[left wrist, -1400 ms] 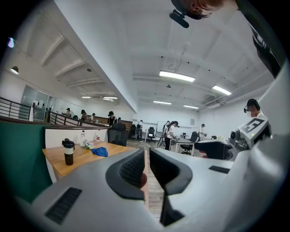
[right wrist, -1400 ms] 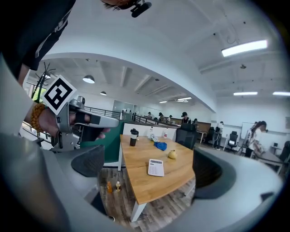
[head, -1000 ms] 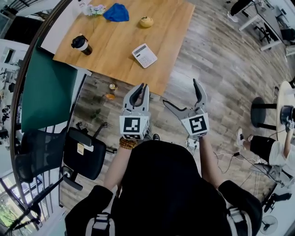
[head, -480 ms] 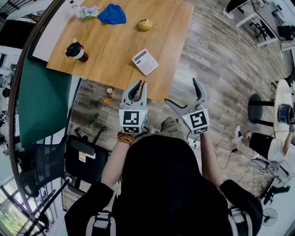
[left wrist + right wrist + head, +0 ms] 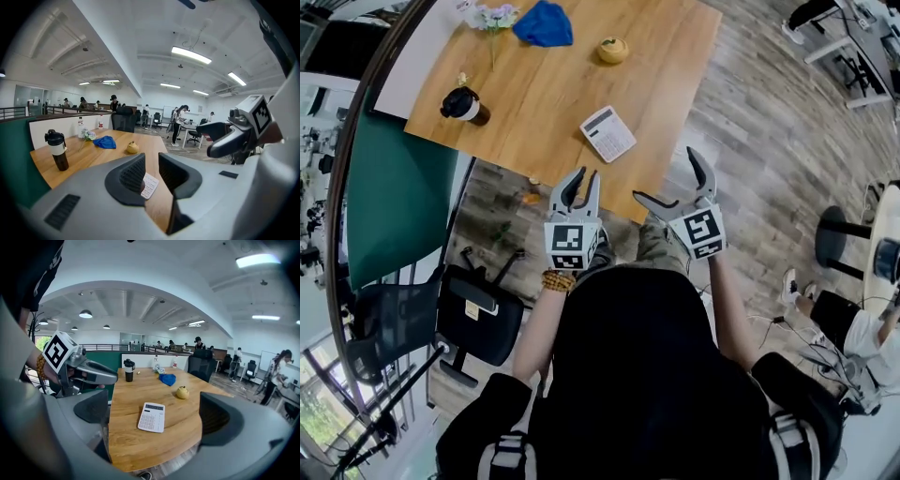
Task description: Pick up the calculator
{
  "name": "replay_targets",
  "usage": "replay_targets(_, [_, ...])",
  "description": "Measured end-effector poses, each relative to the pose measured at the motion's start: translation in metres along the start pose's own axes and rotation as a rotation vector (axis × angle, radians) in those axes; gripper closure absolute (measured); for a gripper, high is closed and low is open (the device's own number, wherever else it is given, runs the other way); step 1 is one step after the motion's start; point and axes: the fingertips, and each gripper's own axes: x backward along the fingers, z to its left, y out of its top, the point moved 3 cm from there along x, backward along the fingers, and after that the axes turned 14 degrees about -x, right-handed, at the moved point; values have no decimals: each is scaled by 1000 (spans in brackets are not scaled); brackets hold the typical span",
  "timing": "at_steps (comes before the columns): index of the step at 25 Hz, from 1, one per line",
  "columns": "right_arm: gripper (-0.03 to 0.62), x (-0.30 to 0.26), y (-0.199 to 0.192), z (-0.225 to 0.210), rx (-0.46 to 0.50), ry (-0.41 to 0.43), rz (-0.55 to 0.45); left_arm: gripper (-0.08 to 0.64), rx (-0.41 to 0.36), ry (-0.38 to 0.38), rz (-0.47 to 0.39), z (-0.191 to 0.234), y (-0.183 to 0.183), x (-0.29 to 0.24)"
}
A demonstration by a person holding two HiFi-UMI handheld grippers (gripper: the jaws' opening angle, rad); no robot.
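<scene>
- Both arms reached forward, stopping just short of the wooden table's [image 5: 544, 94] near edge.
- The left gripper's [image 5: 581, 178] jaws were opening, with nothing between them.
- The right gripper [image 5: 666, 176] gaped wide, empty.
- The calculator [image 5: 608, 133] lay on the table near that edge.

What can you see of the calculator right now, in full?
The calculator is a flat white rectangle, plastic by the look, with a dark display strip at one end and rows of pale keys. It lies face up on the wooden table, near its front edge and skewed to it, display end pointing away from that edge. Only the table touches it.
</scene>
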Motion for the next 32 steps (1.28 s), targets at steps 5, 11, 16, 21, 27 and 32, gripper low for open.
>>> replay_targets(5, [-12, -33, -6, -41, -91, 136, 31, 398, 4, 10, 135, -7, -18, -39])
replay_targets(11, [-11, -57, -6, -89, -149, 306, 51, 369, 77, 76, 266, -40, -40, -74])
replay_targets(16, [-11, -88, -9, -107, -73, 438, 138, 341, 257, 217, 301, -39, -55, -88])
replay_targets(21, [-11, -125, -12, -91, -44, 507, 199, 322, 281, 233, 332, -18, -74, -91])
replay_targets(27, [-11, -162, -18, -74, 41, 497, 269, 318, 375, 160, 361, -2, -109, -111])
replay_targets(32, [-11, -190, -31, -83, 6, 431, 338, 307, 438, 58, 379, -4, -127, -136])
